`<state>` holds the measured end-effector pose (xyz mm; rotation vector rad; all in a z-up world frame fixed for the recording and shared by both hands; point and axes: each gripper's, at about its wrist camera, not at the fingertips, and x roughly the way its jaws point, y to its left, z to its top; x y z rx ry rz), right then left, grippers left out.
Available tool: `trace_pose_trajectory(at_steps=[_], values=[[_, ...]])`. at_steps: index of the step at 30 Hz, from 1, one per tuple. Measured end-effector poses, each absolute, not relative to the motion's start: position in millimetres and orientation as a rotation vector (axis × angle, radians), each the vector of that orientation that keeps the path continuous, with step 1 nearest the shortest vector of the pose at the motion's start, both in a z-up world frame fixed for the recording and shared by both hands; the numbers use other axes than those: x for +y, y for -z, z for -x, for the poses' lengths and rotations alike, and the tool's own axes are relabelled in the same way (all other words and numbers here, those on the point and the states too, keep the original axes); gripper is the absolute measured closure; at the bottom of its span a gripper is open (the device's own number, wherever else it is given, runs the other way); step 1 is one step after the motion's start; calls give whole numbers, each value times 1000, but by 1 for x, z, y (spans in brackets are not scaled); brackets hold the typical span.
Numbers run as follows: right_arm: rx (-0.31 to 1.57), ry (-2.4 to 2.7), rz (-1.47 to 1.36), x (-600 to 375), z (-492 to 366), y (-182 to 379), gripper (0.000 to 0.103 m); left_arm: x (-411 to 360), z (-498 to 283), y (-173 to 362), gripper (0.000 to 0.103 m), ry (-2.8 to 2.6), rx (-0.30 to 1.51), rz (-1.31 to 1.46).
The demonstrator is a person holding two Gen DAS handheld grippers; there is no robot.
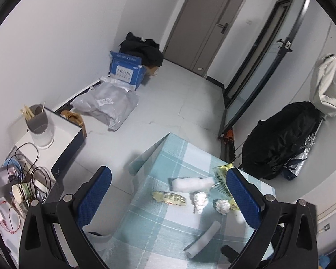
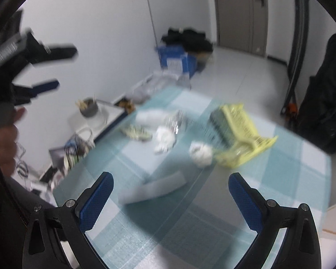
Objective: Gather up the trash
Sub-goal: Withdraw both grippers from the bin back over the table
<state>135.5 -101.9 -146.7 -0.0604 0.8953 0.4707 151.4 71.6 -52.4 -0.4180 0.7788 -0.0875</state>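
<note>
We hold our left gripper (image 1: pixel 168 192) with its blue-padded jaws spread wide and nothing between them, above the near corner of the table (image 1: pixel 159 157) with its teal checked cloth. Our right gripper (image 2: pixel 170 192) is likewise wide apart and empty, over the same cloth, though its view is blurred.

The trash lies on the cloth ahead of both grippers, touching neither. From the left wrist we count two crumpled paper balls (image 1: pixel 199 201) side by side between the fingertips, one white foam roll (image 1: pixel 203 239) nearer to us, one white wad (image 1: pixel 191 183) beyond them, one printed snack wrapper (image 1: pixel 169 198) to the left, and one yellow wrapper (image 1: pixel 222 172) partly hidden behind the right finger.

On the floor beyond we see one blue box (image 1: pixel 126 70), one grey plastic bag (image 1: pixel 107 105) and one black backpack (image 1: pixel 282 139)
</note>
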Motion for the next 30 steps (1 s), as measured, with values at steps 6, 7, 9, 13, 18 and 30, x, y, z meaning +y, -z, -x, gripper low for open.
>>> trace_pose_trajectory(at_steps=[6, 7, 9, 13, 18, 30], values=[[1039, -381, -15, -97, -155, 174, 6, 85, -151, 57, 3, 60, 806, 446], [1061, -372, -44, -97, -158, 177, 8, 87, -152, 58, 3, 57, 809, 449], [1083, -361, -71, -96, -160, 181, 14, 91, -153, 61, 3, 50, 820, 461], [1086, -287, -94, -93, -162, 184, 19, 98, -153, 64, 3, 31, 833, 483], [1092, -247, -118, -84, -166, 187, 46, 104, -153, 65, 3, 12, 839, 484], [1054, -235, -44, -77, -163, 181, 96, 114, -151, 67, 3, -25, 848, 507]])
